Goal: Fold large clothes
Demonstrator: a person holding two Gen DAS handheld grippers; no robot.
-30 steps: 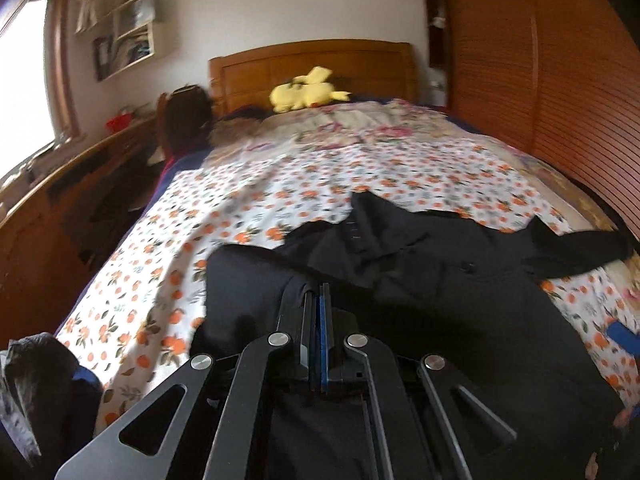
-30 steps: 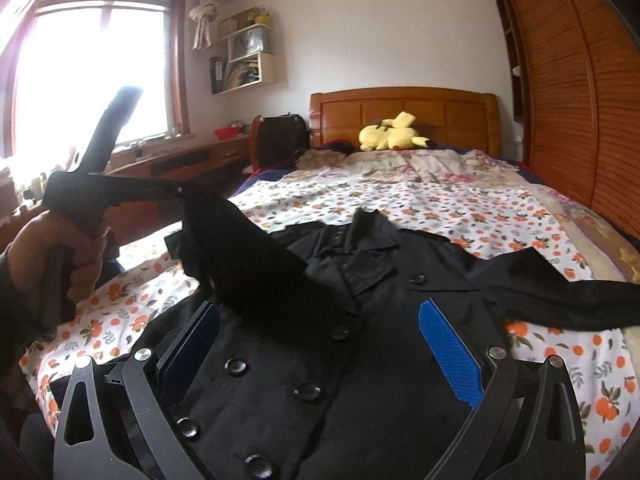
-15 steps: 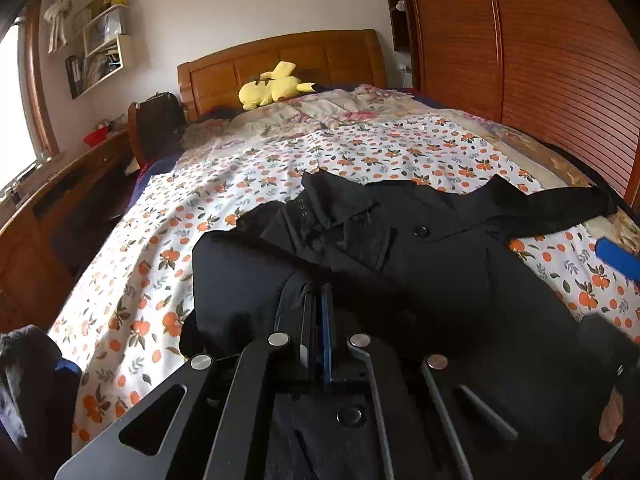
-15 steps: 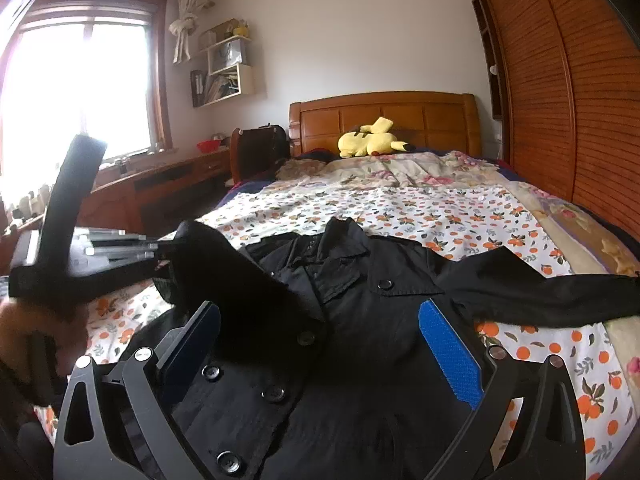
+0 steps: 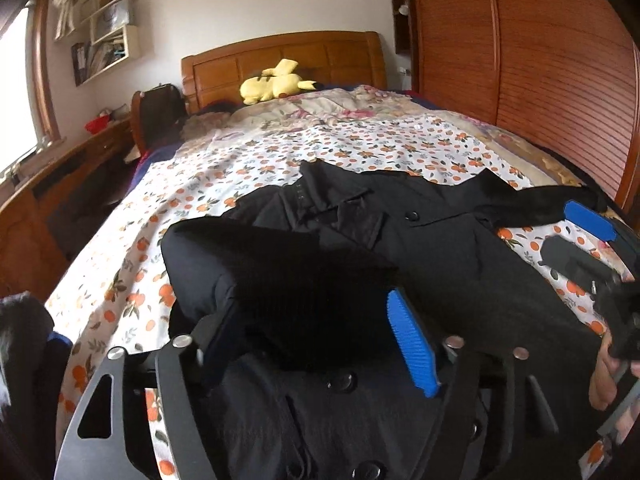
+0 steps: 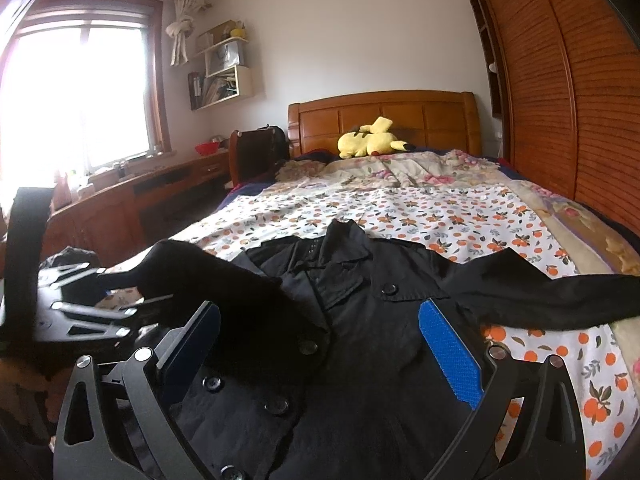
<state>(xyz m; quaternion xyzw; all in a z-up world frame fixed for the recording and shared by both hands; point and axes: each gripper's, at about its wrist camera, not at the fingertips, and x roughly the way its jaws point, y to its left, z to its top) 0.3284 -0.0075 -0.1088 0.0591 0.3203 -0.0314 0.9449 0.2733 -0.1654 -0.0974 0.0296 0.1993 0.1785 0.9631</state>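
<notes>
With its jaws having just been opening, your left gripper (image 5: 320,344) straddles the folded-in sleeve (image 5: 280,264) of the black buttoned coat (image 6: 360,340) lying flat on the orange-flowered bedspread (image 6: 400,212); no pad presses it. Your right gripper (image 6: 320,348) hovers wide apart, empty. That loose sleeve could slide back as you withdraw. The coat's hem is cut off below, and its dark folds blur together.

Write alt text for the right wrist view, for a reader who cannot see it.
A black buttoned coat lies face up on a bed with an orange-flowered sheet, one sleeve folded across its chest, the other stretched out. The right gripper hovers open over it; the left gripper, just opened, is beside the folded sleeve.
</notes>
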